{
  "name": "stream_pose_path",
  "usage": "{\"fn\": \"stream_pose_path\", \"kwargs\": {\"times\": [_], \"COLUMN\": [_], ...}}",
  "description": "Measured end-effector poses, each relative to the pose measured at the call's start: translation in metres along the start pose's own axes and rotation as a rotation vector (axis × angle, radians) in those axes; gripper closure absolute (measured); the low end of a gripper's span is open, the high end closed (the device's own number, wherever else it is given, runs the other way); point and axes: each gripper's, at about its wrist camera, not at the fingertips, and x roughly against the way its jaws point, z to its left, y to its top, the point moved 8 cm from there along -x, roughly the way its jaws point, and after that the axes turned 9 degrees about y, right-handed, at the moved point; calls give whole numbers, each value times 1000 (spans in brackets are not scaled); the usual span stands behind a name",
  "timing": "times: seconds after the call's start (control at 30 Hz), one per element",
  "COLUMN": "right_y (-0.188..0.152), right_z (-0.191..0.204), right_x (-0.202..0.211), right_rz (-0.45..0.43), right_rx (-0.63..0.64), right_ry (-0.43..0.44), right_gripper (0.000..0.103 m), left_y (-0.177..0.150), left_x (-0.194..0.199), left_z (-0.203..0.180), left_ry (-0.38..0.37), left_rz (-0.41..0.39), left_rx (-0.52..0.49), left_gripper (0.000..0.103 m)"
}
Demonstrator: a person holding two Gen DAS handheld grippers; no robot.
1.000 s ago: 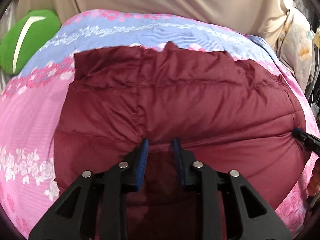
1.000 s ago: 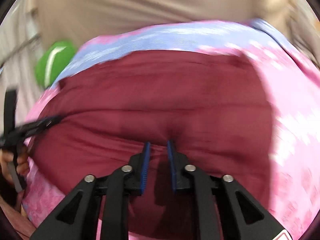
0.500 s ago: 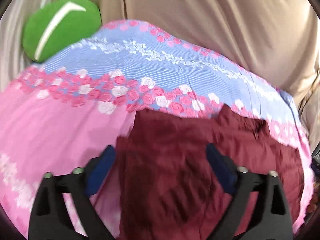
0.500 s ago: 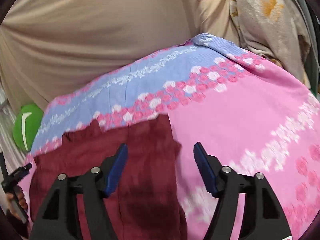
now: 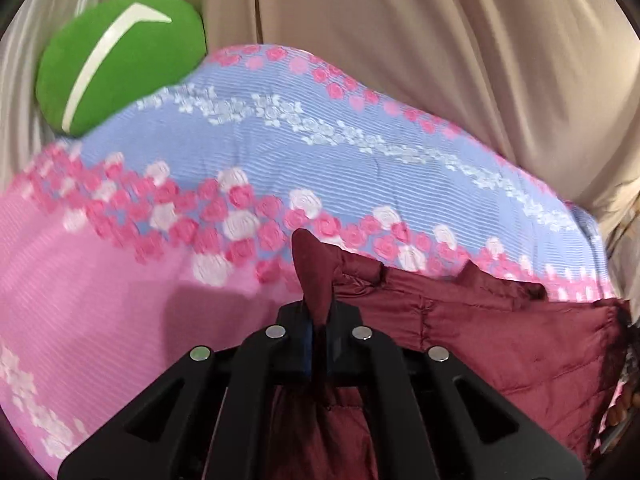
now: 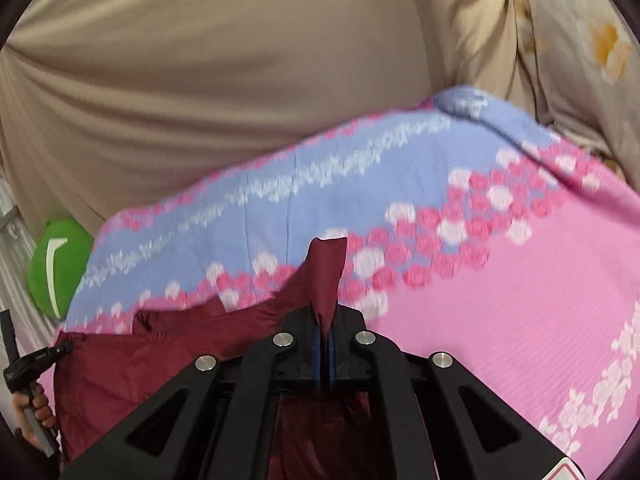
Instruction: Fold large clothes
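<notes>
A dark red quilted jacket (image 5: 500,340) lies on a bed with a pink and blue flowered cover (image 5: 280,152). My left gripper (image 5: 318,336) is shut on the jacket's far left corner, and a fold of fabric sticks up between the pads. My right gripper (image 6: 326,340) is shut on the jacket's far right corner (image 6: 326,276) in the same way. In the right wrist view the jacket (image 6: 132,364) stretches left toward the left gripper's handle (image 6: 28,364).
A green cushion (image 5: 116,60) sits at the bed's far left corner. Beige curtains (image 5: 420,40) hang behind the bed. A pale flowered cloth (image 6: 580,40) hangs at the far right. The cover (image 6: 520,300) spreads right of the jacket.
Both grippers left the near middle of the jacket, opened wide, moved to its far corners and closed on them.
</notes>
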Motion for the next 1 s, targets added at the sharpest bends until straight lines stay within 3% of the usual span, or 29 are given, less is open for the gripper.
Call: {"fn": "stream_pose_path", "kwargs": {"times": [0.07, 0.17, 0.2, 0.37, 0.4, 0.5, 0.57, 0.67, 0.7, 0.77, 0.83, 0.9, 0.93, 1.0], "right_y": [-11, -54, -61, -60, -58, -41, -37, -56, -74, -105, -147, -178, -191, -196], "right_z": [-15, -50, -55, -54, -55, -47, -15, 50, 79, 119, 155, 169, 168, 151], "right_x": [-27, -75, -81, -79, -74, -29, 4, 27, 29, 27, 25, 26, 28, 32], "right_rz": [68, 242, 263, 294, 283, 114, 43, 65, 105, 177, 269, 312, 319, 320], "right_rx": [-10, -52, -84, -57, -59, -31, 40, 139, 186, 241, 297, 361, 401, 404], "right_ry": [-63, -150, -137, -160, -183, -271, -205, -14, 71, 189, 295, 306, 278, 237], "right_gripper": [100, 100, 99, 96, 92, 81, 81, 81, 81, 81, 81, 81, 82, 82], "left_y": [-8, -35, -35, -34, -33, -25, -20, -31, -45, -72, -109, -136, -150, -160], "left_x": [-25, -70, -70, -71, -69, -31, 10, 63, 79, 89, 89, 82, 75, 70], "left_z": [-4, -7, -8, -16, -15, -7, -12, -49, -72, -105, -135, -148, -147, -137], "left_ry": [59, 114, 132, 217, 219, 212, 157, 7, -87, -206, -291, -295, -257, -236], "left_rz": [40, 128, 89, 66, 61, -28, -93, -135, -124, -69, 14, 60, 68, 70], "left_rx": [-42, -79, -84, -158, -154, -112, -93, -154, -200, -267, -336, -386, -409, -411], "left_gripper": [100, 99, 99, 96, 91, 77, 72, 71, 69, 67, 67, 67, 67, 67]}}
